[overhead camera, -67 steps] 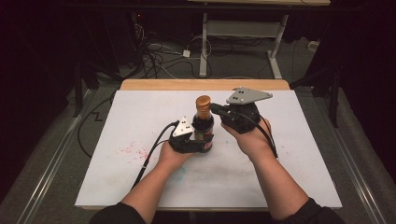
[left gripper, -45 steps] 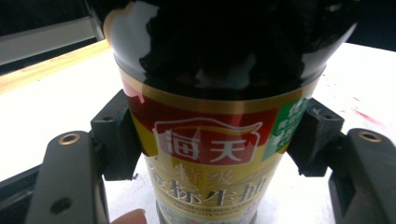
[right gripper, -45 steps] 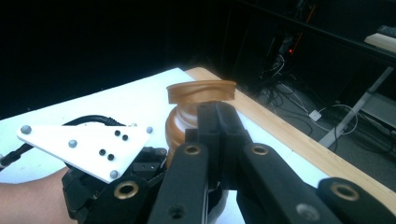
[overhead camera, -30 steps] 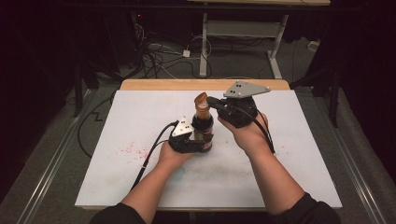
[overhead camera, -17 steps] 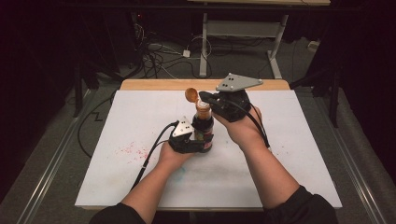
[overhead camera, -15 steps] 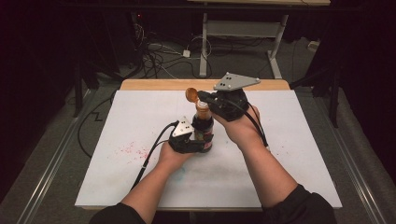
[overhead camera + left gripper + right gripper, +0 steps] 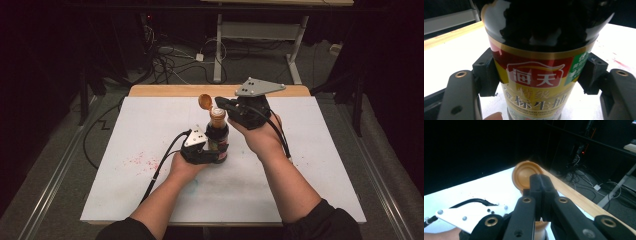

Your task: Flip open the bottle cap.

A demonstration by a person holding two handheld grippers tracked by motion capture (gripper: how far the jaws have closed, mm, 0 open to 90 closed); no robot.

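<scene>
Left gripper [image 7: 216, 148] fingers clamp the upright sauce bottle [image 7: 218, 135]; right gripper [image 7: 219, 103] fingers, closed, pinch its flipped cap [image 7: 205, 101] at eleven o'clock.

The white worktop [image 7: 310, 165] is brightly lit from above in the high view, while the floor and room around it are left in near darkness, and only faint shadows are cast under the forearms. In the left gripper view the worktop is blown out to white and the upper bottle [image 7: 541, 50] is lost in black with patchy reflections. In the right gripper view the background is dim and the orange cap [image 7: 522, 176] is softly blurred.
</scene>
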